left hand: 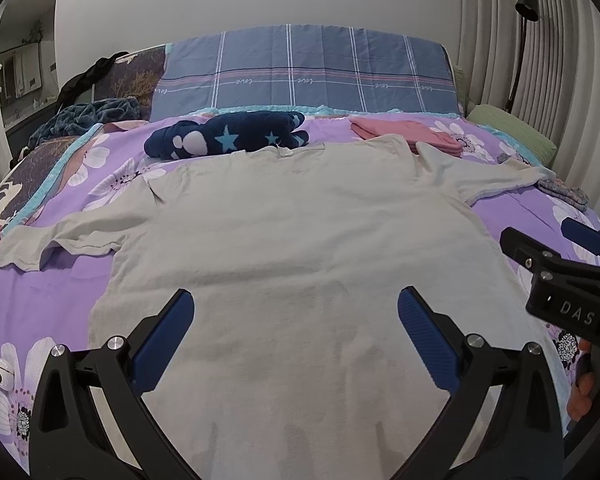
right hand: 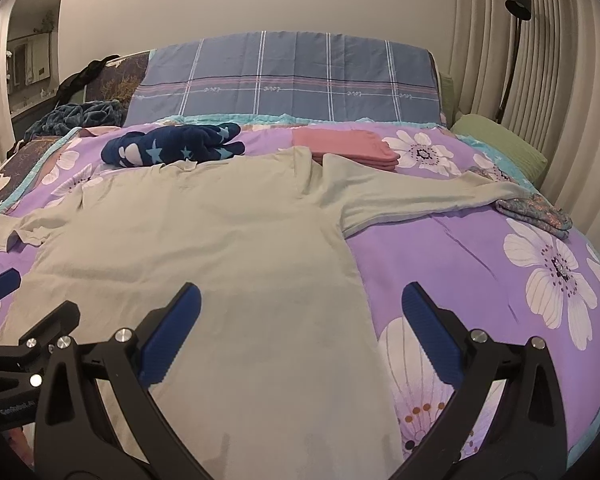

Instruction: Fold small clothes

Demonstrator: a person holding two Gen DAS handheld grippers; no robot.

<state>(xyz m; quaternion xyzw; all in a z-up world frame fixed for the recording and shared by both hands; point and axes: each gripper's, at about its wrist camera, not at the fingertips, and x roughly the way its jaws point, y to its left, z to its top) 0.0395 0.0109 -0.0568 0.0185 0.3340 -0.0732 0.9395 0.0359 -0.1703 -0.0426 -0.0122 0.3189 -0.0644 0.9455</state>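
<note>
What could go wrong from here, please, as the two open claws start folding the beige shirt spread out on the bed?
1. The beige T-shirt's collar touches the navy star garment, and its right shoulder overlaps the folded pink clothes; a fold might drag either along.
2. The right sleeve end lies against the small patterned cloth, which may get pulled along.
3. The left claw and right claw hover close together, so they may bump.

Both hand-held grippers wide apart

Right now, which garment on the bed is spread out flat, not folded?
The beige T-shirt, sleeves out, below both open grippers. The pink garment lies folded; the navy starred one is bundled.
</note>
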